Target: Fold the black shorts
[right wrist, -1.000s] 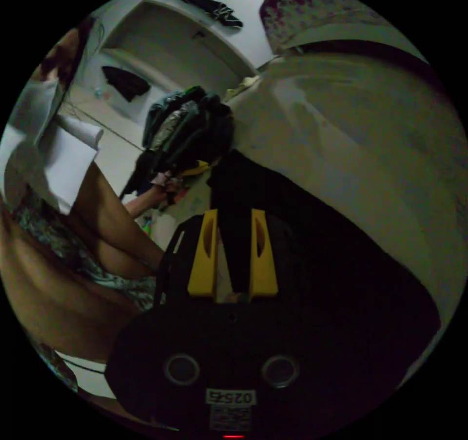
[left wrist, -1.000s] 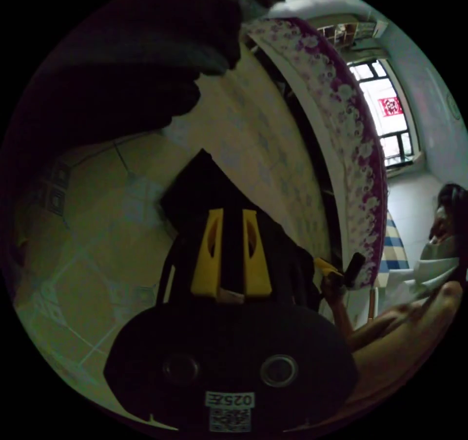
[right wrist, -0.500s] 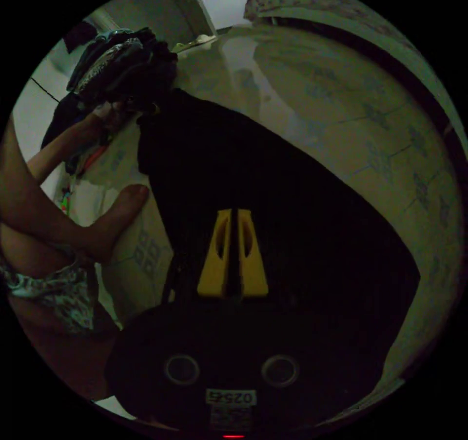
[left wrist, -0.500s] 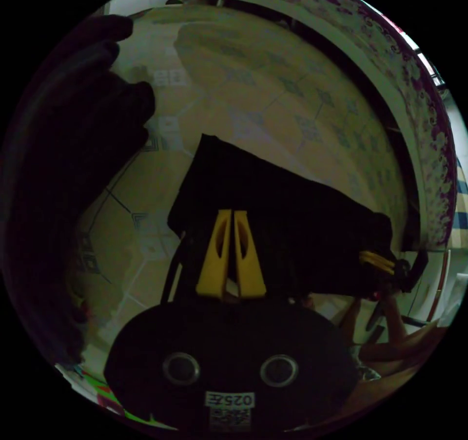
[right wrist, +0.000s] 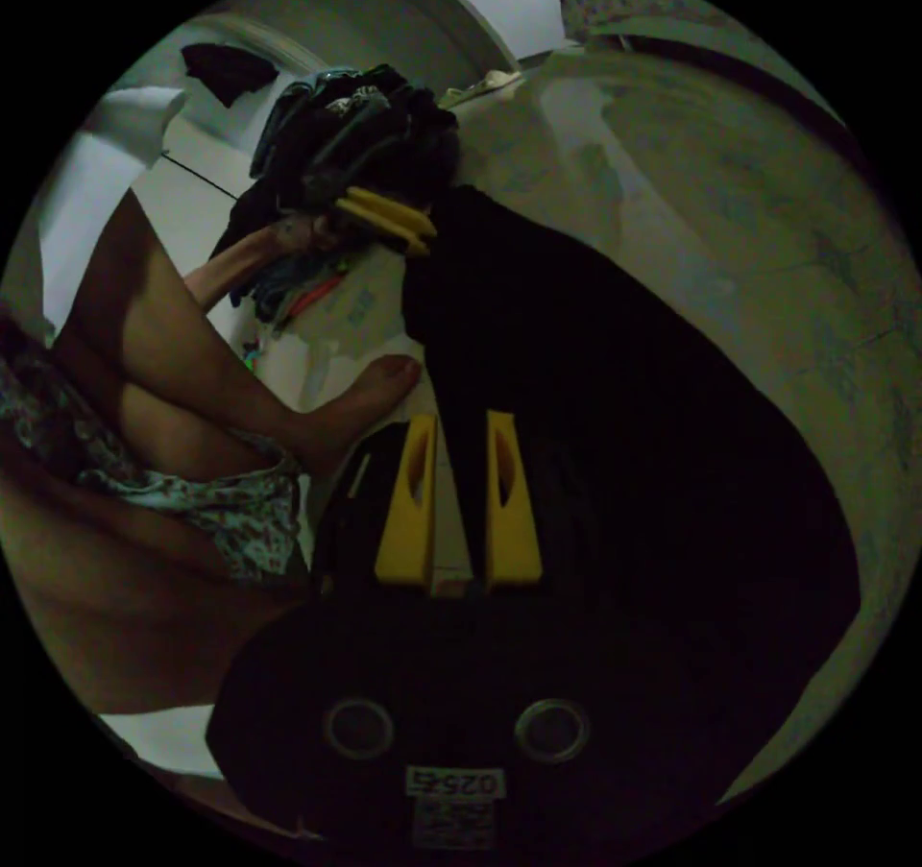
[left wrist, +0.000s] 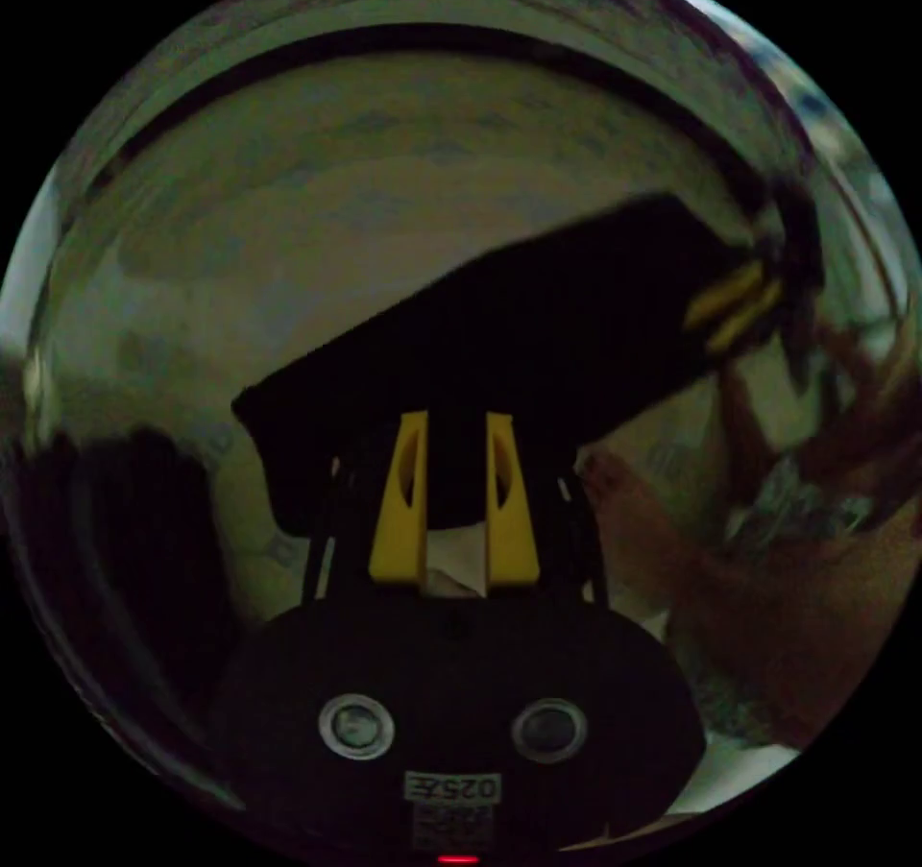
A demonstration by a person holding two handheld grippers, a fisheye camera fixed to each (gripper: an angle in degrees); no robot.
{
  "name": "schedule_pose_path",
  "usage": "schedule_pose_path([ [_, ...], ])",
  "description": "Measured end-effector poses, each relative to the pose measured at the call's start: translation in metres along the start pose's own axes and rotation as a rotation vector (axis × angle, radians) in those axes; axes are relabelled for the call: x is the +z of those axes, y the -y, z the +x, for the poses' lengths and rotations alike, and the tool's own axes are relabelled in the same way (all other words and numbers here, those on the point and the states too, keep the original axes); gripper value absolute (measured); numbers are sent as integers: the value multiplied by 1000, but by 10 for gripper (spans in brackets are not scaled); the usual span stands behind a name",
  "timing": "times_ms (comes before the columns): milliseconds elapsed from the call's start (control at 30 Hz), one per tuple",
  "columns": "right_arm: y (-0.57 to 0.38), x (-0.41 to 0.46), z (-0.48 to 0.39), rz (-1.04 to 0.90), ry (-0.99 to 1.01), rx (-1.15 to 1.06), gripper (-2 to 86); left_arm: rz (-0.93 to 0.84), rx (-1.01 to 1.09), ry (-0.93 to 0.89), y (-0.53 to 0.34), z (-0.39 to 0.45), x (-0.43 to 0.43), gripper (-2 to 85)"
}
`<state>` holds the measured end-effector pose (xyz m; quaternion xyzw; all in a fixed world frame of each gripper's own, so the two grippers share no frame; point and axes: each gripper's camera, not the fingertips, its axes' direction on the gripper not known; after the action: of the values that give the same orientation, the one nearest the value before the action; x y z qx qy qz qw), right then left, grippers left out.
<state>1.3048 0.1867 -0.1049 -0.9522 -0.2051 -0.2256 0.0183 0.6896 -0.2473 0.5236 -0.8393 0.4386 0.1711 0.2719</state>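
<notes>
The black shorts (right wrist: 615, 406) lie spread flat on a pale patterned mat (right wrist: 768, 185). In the left gripper view the left gripper (left wrist: 453, 425) has its yellow jaws parted over one edge of the shorts (left wrist: 538, 329), not pressing on them. In the right gripper view the right gripper (right wrist: 459, 421) is likewise released, jaws apart astride the cloth's edge. A pile of dark clothes (right wrist: 355, 128) sits beyond, and a person's bare foot (right wrist: 360, 401) rests just beside the shorts.

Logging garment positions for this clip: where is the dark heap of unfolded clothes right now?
In the right gripper view, the dark heap of unfolded clothes sits toward the top left, just beyond the far corner of the black shorts, next to the left gripper.
</notes>
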Motion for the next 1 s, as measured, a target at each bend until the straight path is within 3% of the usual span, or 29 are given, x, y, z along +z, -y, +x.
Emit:
schedule_pose_path([
  [100, -2, -6, -4, 38, -159, 36, 100, -125, 332, 258, 17, 64, 27, 55],
  [167, -3, -2, 1, 2, -232, 60, 105, -173, 432, 296, 24, 77, 41, 54],
  [267, -2, 13, 9, -66, -274, 82, 101, -227, 466, 206, 38, 77, 53, 46],
  [567, 4, 29, 2, -39, -323, 108, 3, -354, 548, 285, 75, 96, 82, -15],
  [833, 11, -2, -37, -54, -143, -72, 17, -388, 693, 347, 86, 118, 43, -16],
  [1000, 11, 44, -22, -218, 12, -63, 92, -481, 593, 125, 92, 111, 96, -9],
])
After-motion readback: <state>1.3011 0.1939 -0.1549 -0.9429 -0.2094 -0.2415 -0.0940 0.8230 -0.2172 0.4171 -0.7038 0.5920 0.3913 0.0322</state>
